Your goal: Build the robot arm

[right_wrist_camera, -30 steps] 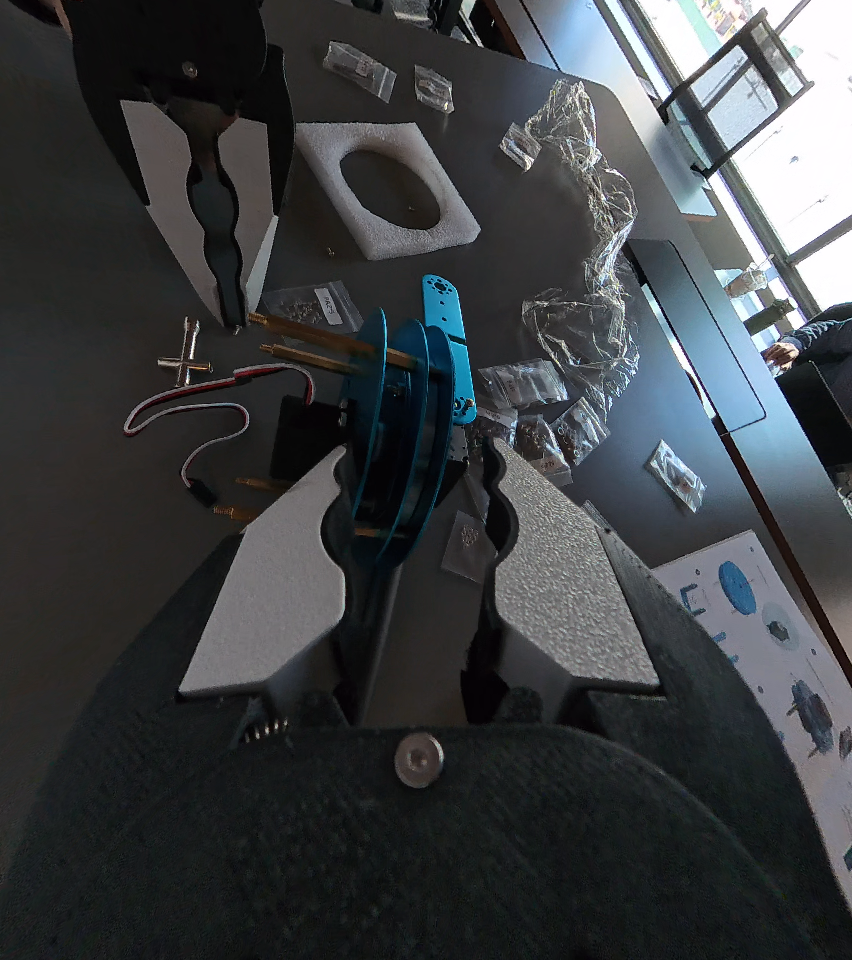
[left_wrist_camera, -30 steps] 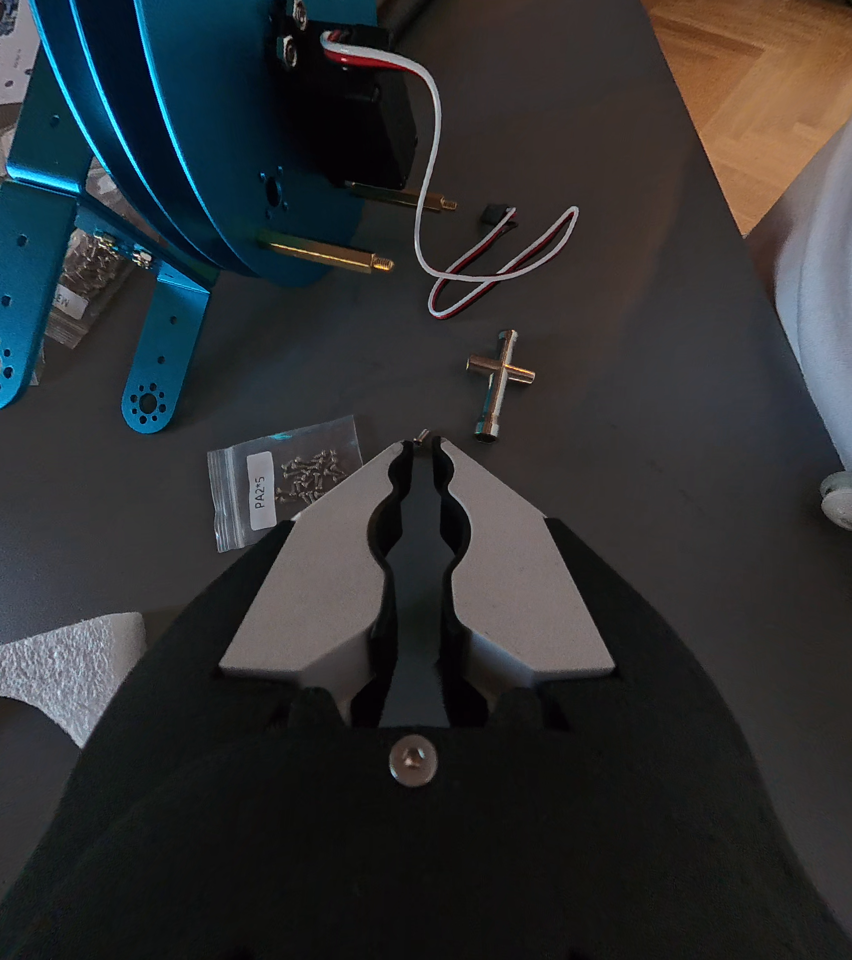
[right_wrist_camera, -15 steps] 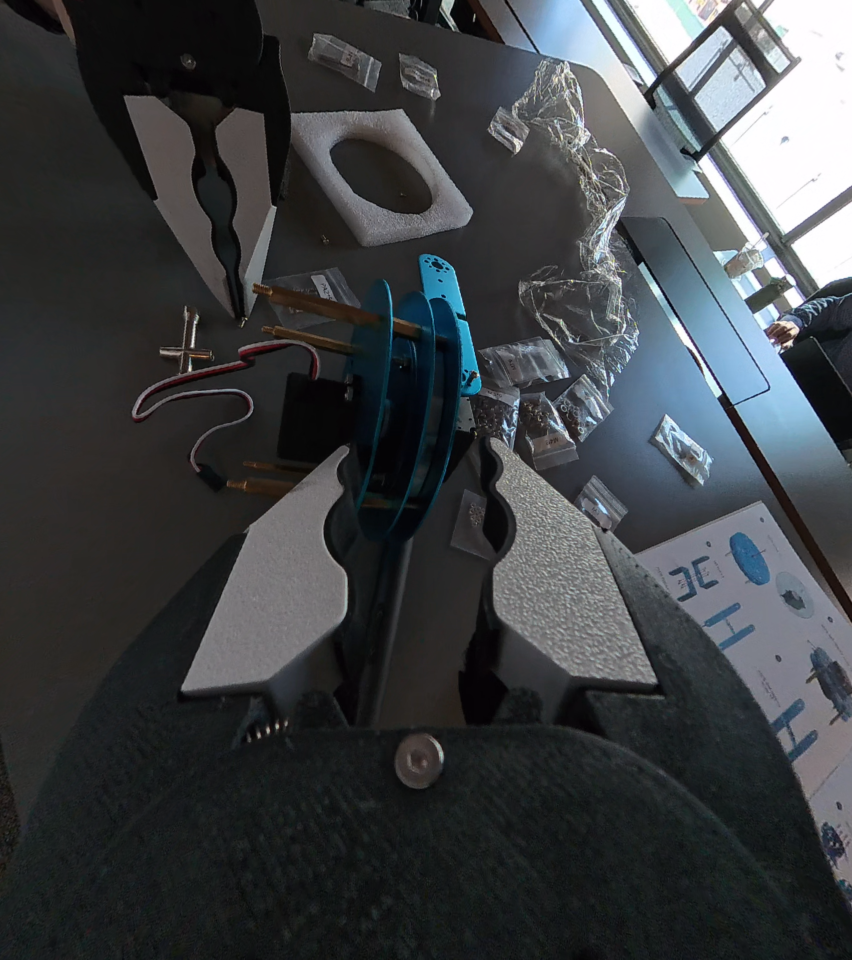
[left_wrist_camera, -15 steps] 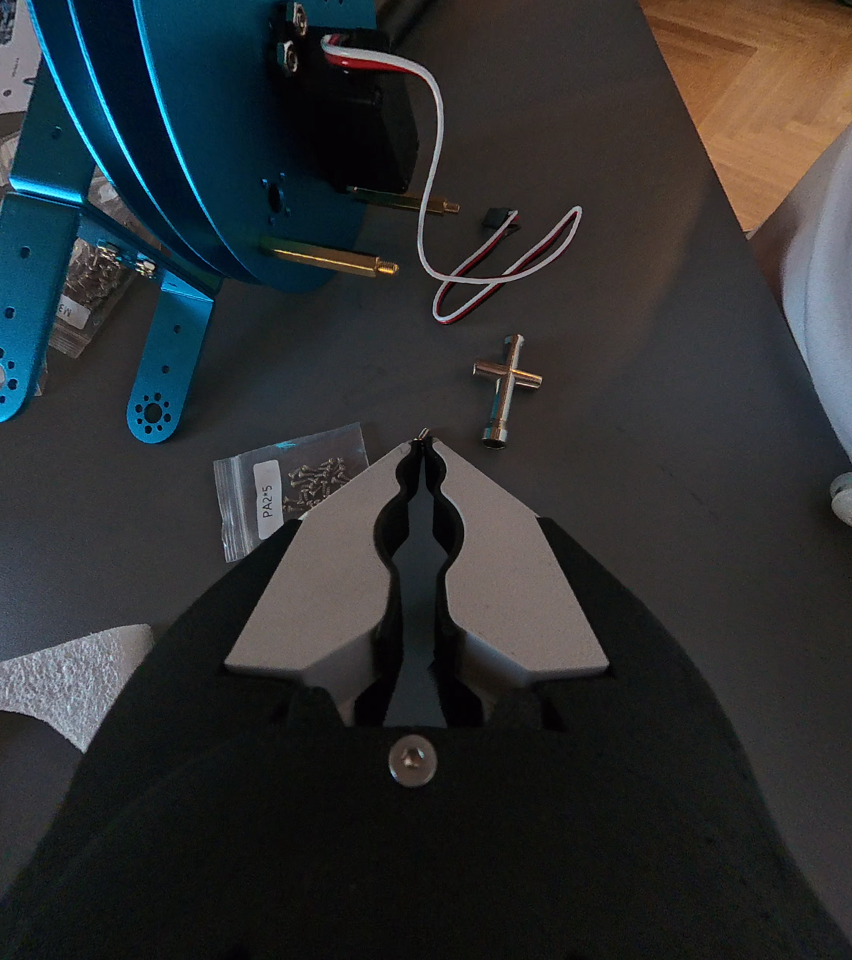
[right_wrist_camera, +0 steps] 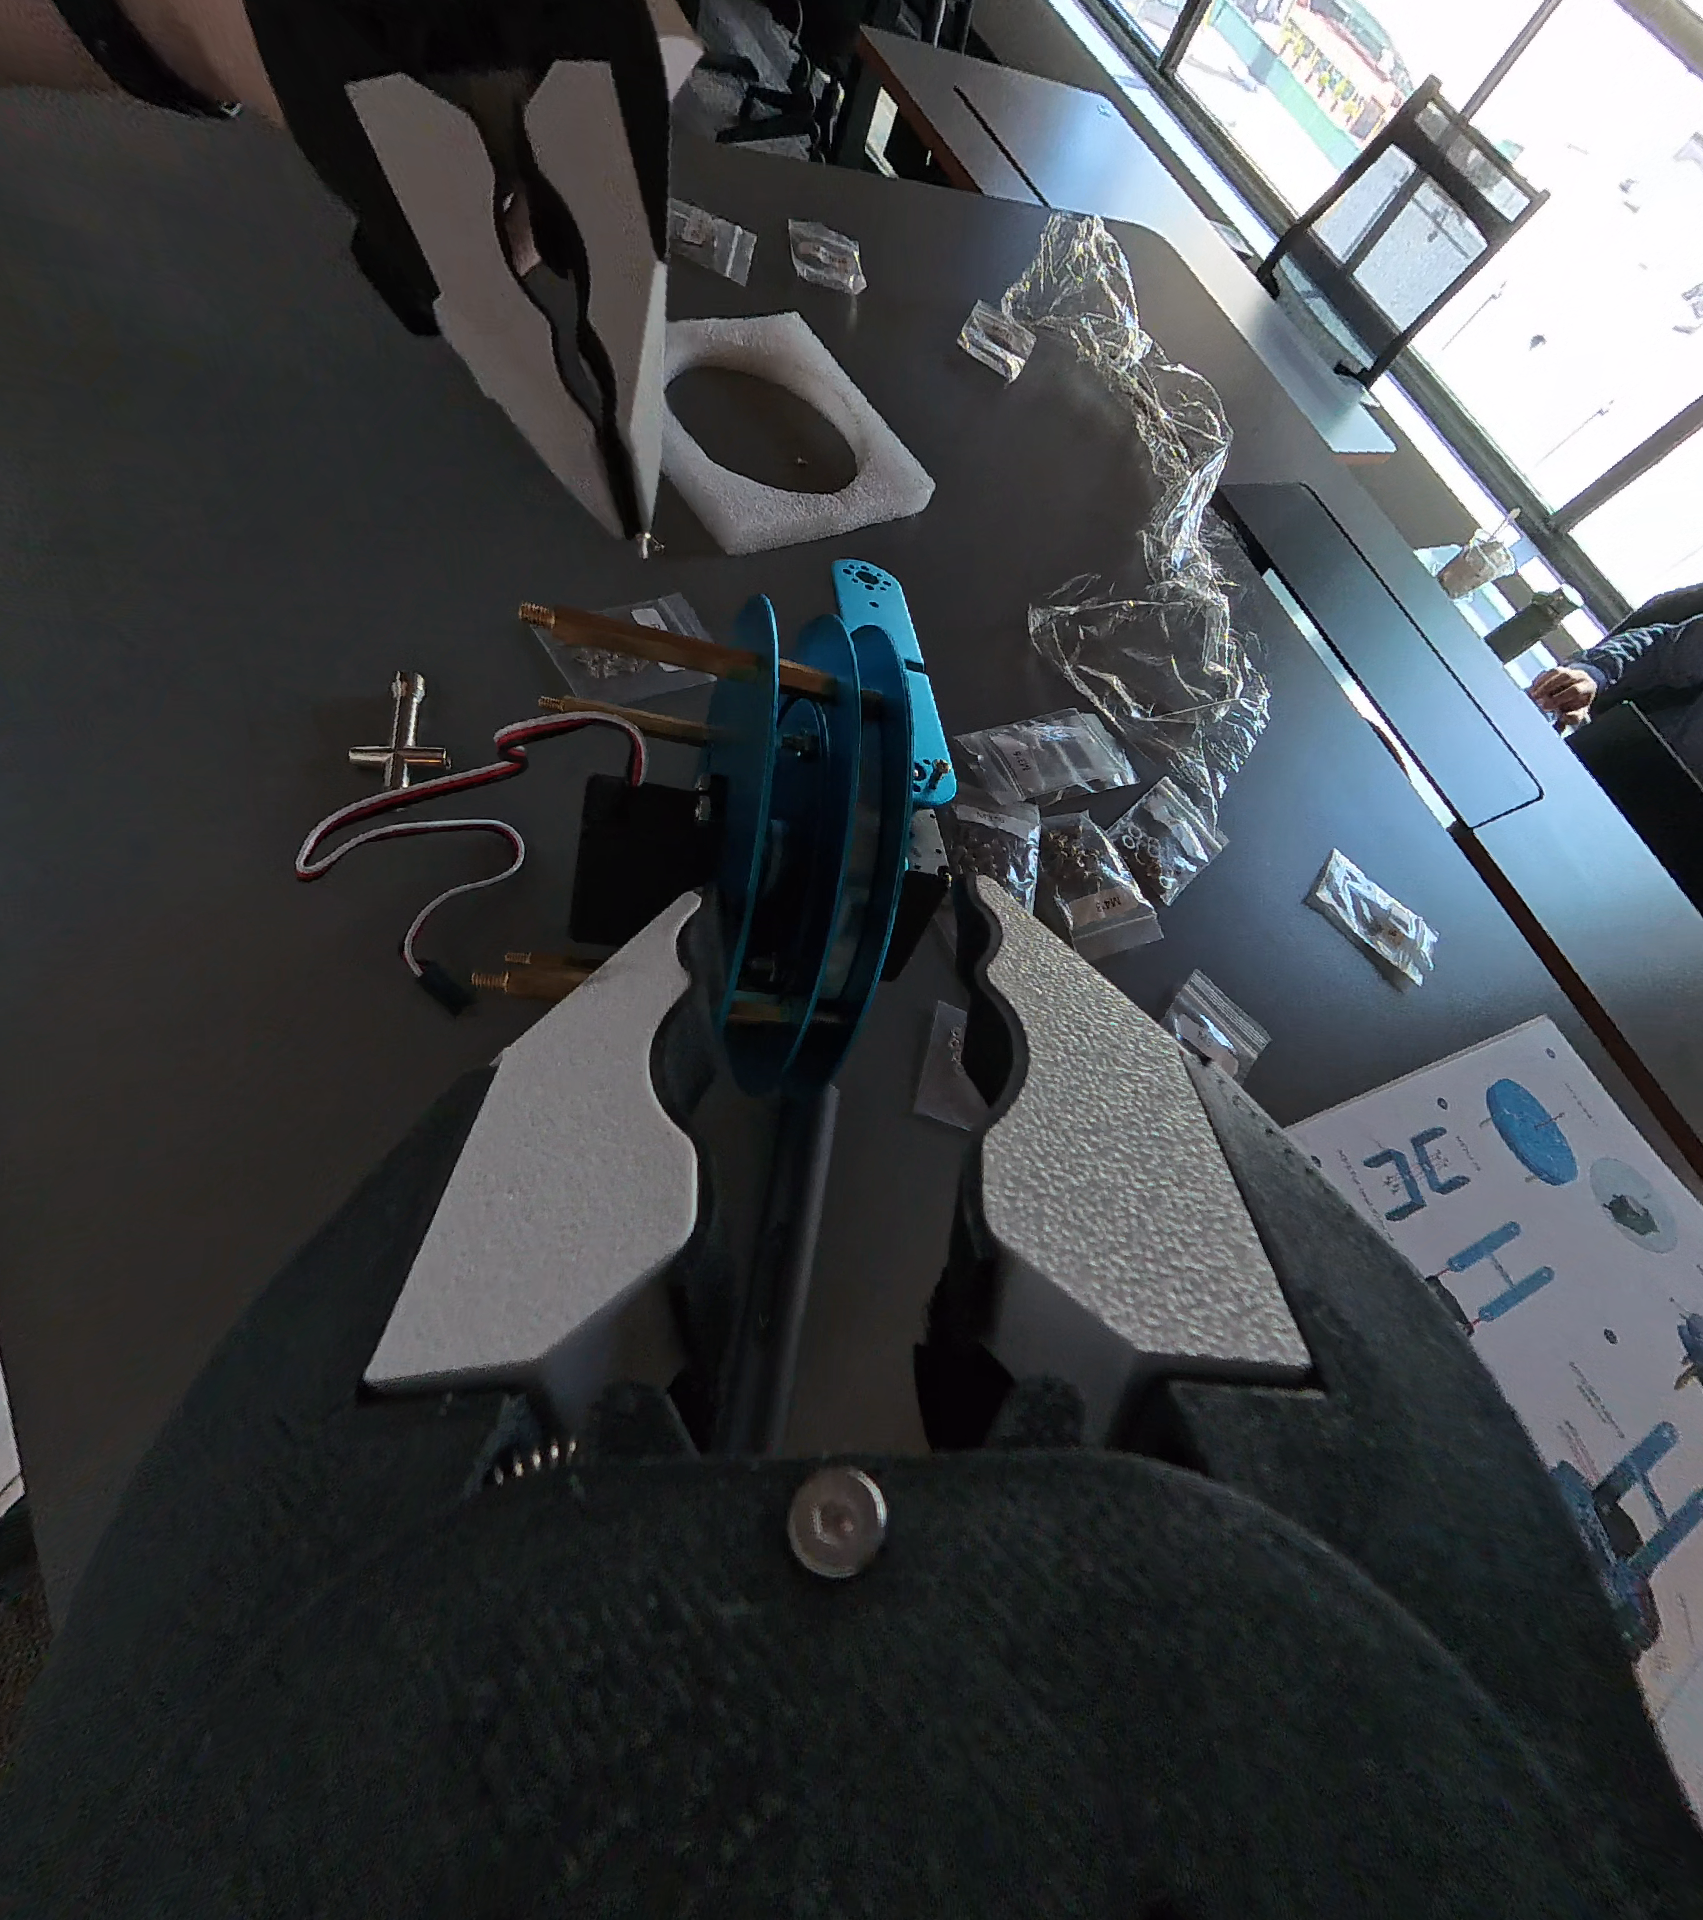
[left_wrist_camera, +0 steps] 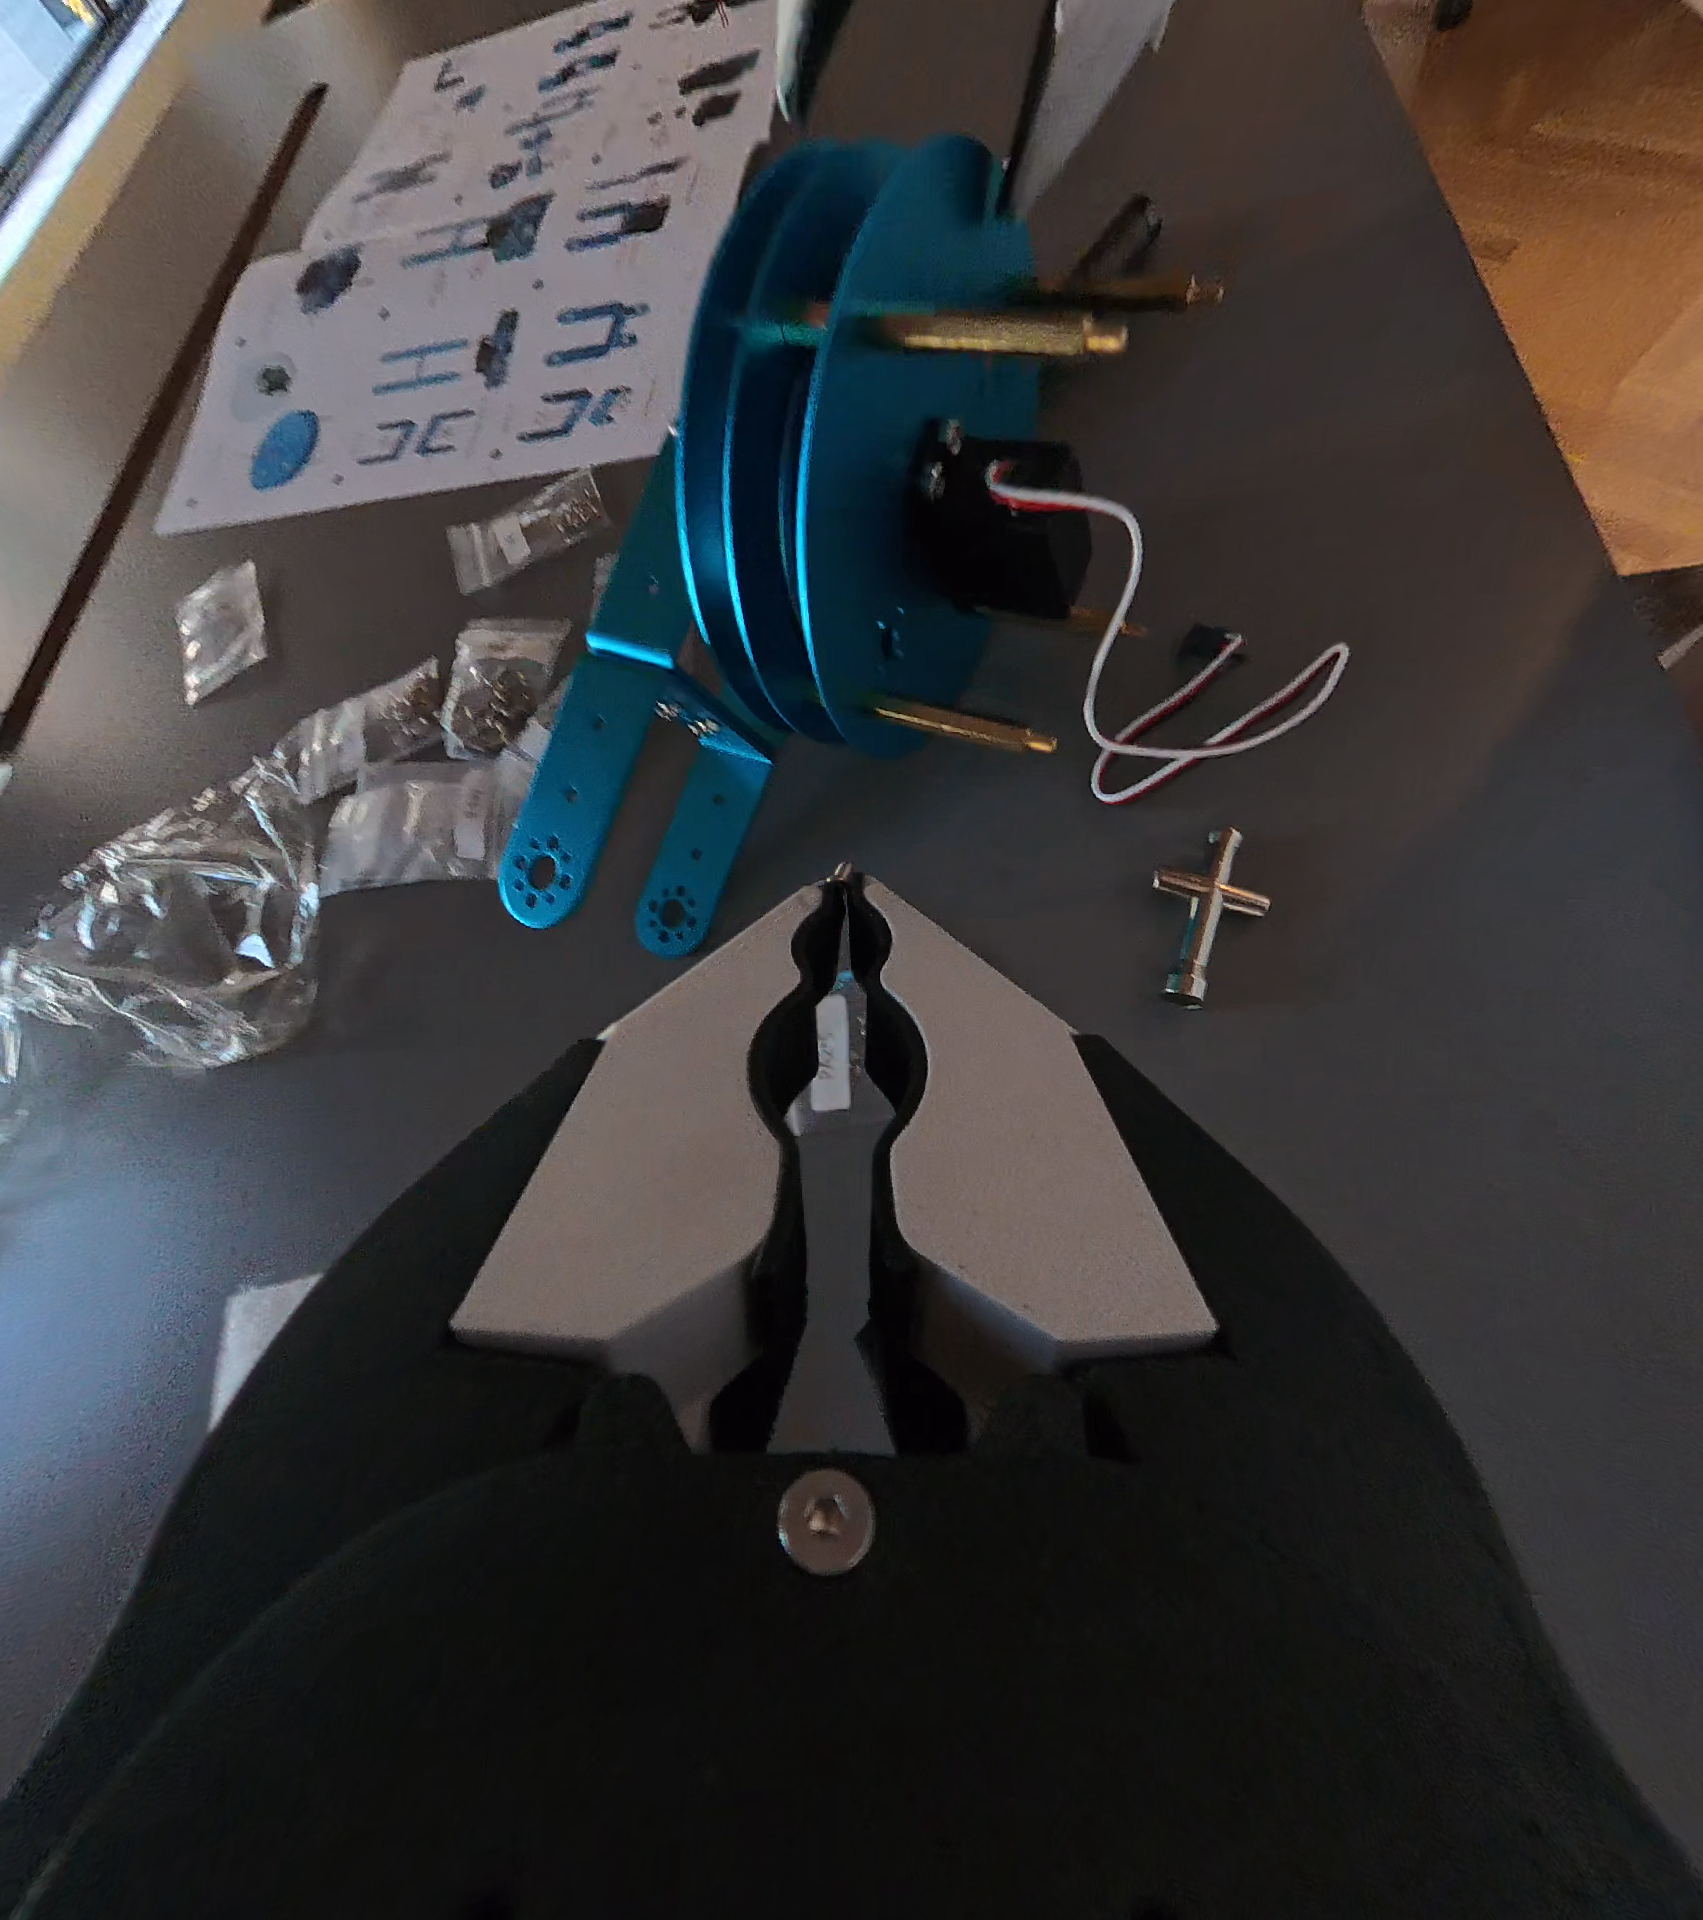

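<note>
Left wrist view: the left gripper (left_wrist_camera: 842, 888) is clenched on a tiny screw (left_wrist_camera: 838, 873) at its very tips, above the dark table (left_wrist_camera: 1449, 1143), near the two blue bracket arms (left_wrist_camera: 608, 821). The right gripper (right_wrist_camera: 826, 914) grips the rim of the blue disc assembly (right_wrist_camera: 805, 821), which stands on edge with brass standoffs (right_wrist_camera: 639, 644) and a black servo (right_wrist_camera: 634, 862) on its side. A red, white and black cable (right_wrist_camera: 431, 831) trails toward a silver cross wrench (right_wrist_camera: 400, 732). Farther off lie a white foam frame (right_wrist_camera: 805, 436), small parts bags (right_wrist_camera: 1086, 821), crumpled plastic wrap (right_wrist_camera: 1148, 582) and printed sheets (left_wrist_camera: 473, 301).
</note>
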